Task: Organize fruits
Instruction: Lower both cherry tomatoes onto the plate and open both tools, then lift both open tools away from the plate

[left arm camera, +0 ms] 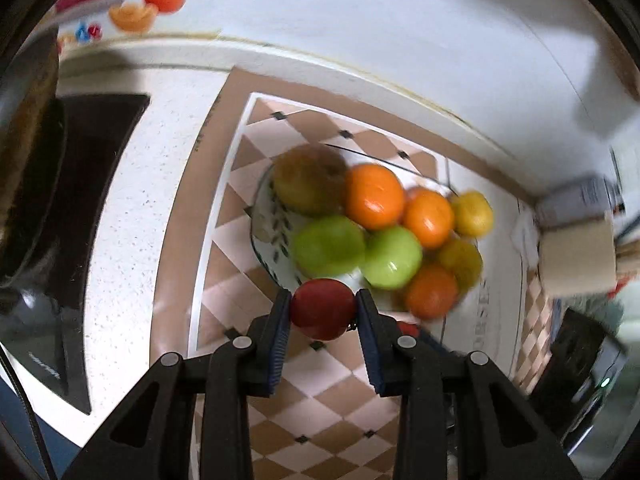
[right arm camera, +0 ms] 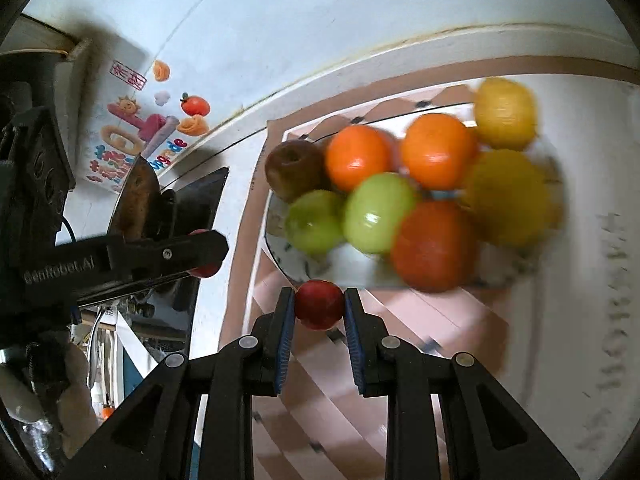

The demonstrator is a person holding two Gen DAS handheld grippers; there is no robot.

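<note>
1. Two round red fruits are held, one per gripper.
2. Left gripper [left arm camera: 323, 307] is clamped on a red fruit [left arm camera: 322, 309], carried near the patterned ceramic plate [left arm camera: 266, 220] for placement.
3. Right gripper [right arm camera: 319, 303] is clamped on a second red fruit [right arm camera: 319, 304], just short of the plate rim.

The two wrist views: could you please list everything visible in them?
Oranges: three, orange, on the plate.
Green apples: two, green, plate's near side.
Yellow fruits: two, yellow, plate's right side.
Brown fruit: one, brown, plate's far left.
Plate: one, white patterned, on the mat.
Mat: one, brown-pink checked, on the counter.
Stickers: several, multicoloured, on the wall.
Red fruits: two, red, one in each tongs.
Left tongs: black, shut on a red fruit.
Right tongs: black, shut on the other.
</note>
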